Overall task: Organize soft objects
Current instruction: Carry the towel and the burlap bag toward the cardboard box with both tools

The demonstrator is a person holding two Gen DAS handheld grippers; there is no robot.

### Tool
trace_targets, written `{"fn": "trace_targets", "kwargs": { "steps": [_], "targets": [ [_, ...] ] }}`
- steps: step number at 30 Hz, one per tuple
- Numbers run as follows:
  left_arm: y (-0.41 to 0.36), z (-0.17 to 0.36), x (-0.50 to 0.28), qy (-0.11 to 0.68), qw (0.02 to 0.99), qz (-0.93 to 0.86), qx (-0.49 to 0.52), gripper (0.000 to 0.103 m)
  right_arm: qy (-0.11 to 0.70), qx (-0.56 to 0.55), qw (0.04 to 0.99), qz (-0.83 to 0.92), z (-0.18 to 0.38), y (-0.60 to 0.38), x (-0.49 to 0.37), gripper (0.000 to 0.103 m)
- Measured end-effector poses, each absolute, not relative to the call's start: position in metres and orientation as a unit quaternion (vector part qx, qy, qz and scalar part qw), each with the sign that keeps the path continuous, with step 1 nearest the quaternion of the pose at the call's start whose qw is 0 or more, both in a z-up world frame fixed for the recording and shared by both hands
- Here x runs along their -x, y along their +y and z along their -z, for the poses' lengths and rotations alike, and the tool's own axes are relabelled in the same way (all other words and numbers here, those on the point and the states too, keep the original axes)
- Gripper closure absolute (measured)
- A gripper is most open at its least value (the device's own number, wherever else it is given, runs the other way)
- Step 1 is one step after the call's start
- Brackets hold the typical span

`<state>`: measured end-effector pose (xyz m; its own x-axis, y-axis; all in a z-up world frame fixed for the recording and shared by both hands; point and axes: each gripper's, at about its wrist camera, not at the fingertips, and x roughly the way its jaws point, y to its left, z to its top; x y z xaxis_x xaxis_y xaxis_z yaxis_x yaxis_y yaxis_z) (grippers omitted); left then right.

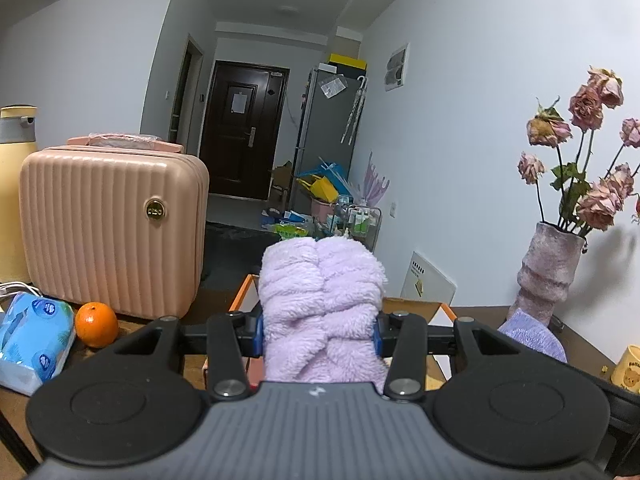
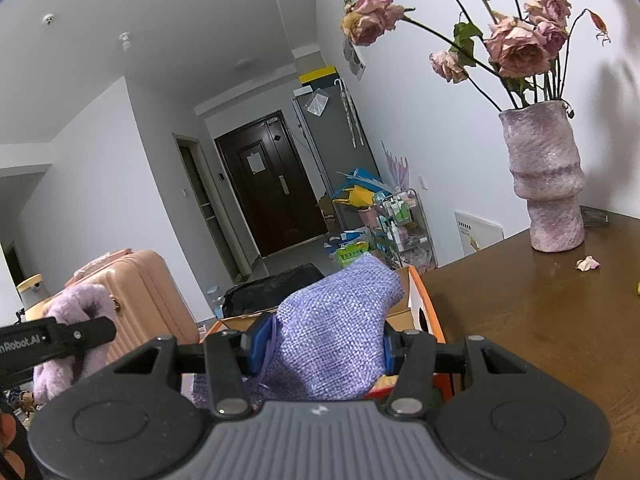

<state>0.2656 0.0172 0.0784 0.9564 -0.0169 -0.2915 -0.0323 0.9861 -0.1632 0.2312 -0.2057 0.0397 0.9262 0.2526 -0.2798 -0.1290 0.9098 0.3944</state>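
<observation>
My left gripper (image 1: pixel 319 334) is shut on a fluffy lilac plush item (image 1: pixel 322 300) that bulges up between its blue pads. The right gripper (image 2: pixel 319 350) is shut on a purple knitted item (image 2: pixel 336 328), whose end sticks up and to the right. Both are held over an open cardboard box with orange edges (image 1: pixel 244 292) (image 2: pixel 424 304) on the brown table. In the right wrist view the left gripper and its plush item (image 2: pixel 76 308) show at the far left. In the left wrist view the knitted item (image 1: pixel 532 334) peeks in at the right.
A pink ribbed suitcase (image 1: pixel 112 228) stands at the left, with an orange (image 1: pixel 96 324) and a blue tissue pack (image 1: pixel 32 340) in front of it. A lilac vase of dried roses (image 2: pixel 548 176) stands on the table (image 2: pixel 540 320) at the right. A yellow mug (image 1: pixel 628 368) sits at the right edge.
</observation>
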Motion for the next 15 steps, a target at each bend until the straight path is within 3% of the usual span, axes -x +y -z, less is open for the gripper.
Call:
{"fn": "trace_targets", "kwargs": {
  "steps": [15],
  "targets": [
    [0.021,-0.071,-0.323,0.158,0.985,-0.009,0.075,0.058,0.177,-0.178,0.963,-0.095,-0.038,-0.193,-0.279,0.053]
  ]
}}
